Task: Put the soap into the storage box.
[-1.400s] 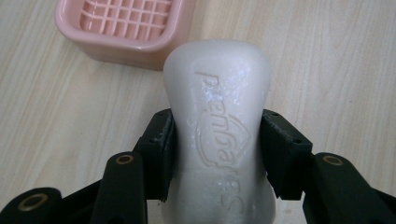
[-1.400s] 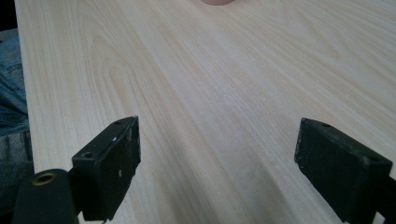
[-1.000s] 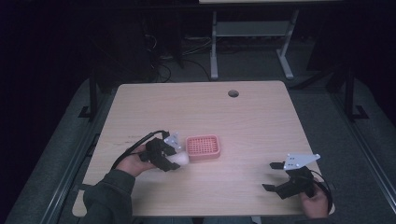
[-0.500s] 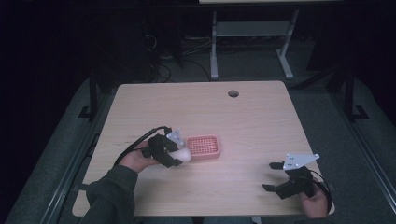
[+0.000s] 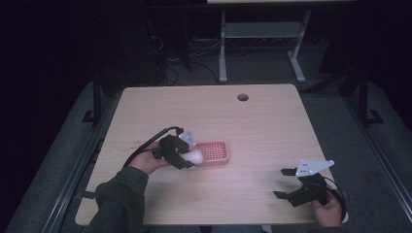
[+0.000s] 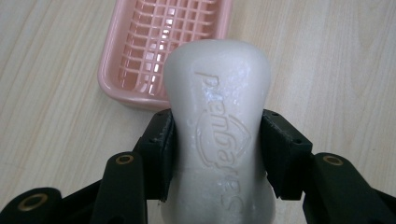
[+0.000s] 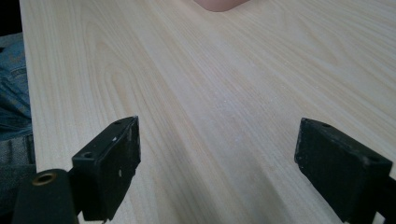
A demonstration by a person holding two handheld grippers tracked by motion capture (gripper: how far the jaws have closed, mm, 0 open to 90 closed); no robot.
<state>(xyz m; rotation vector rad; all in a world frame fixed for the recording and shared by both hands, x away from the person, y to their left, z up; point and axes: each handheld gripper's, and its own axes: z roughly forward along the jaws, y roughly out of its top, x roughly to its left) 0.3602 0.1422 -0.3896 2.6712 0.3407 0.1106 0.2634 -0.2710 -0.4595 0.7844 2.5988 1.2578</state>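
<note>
At the near left of the surface [image 5: 272,126], the left tool [image 5: 187,159] is pinching a white soap [image 5: 194,156] across its waist, both pads pressing its sides in the left tool view. Compared with a second ago, the hand is sitting a little closer to the pink tray [image 5: 214,151], and the soap is now reaching the tray's near-left rim instead of hanging short of it. The grip itself is unchanged. By my reading, that is putting the soap close to being set in the tray, with only a short carry over the rim and a release left to do.

Over at the near right, the right tool [image 5: 286,183] is waiting spread wide, nothing between its jaws, in the same spot as before and well apart from the tray.

Whether the soap is touching the rim or hovering just above it is hard to tell: from above it is a pale blur against the black tool. Its near end is running off the bottom of the left tool view, and it is covering part of the tray's grid [image 6: 159,42]. In the right tool view, a corner of the tray [image 7: 219,4] is cut off at the top edge.
</note>
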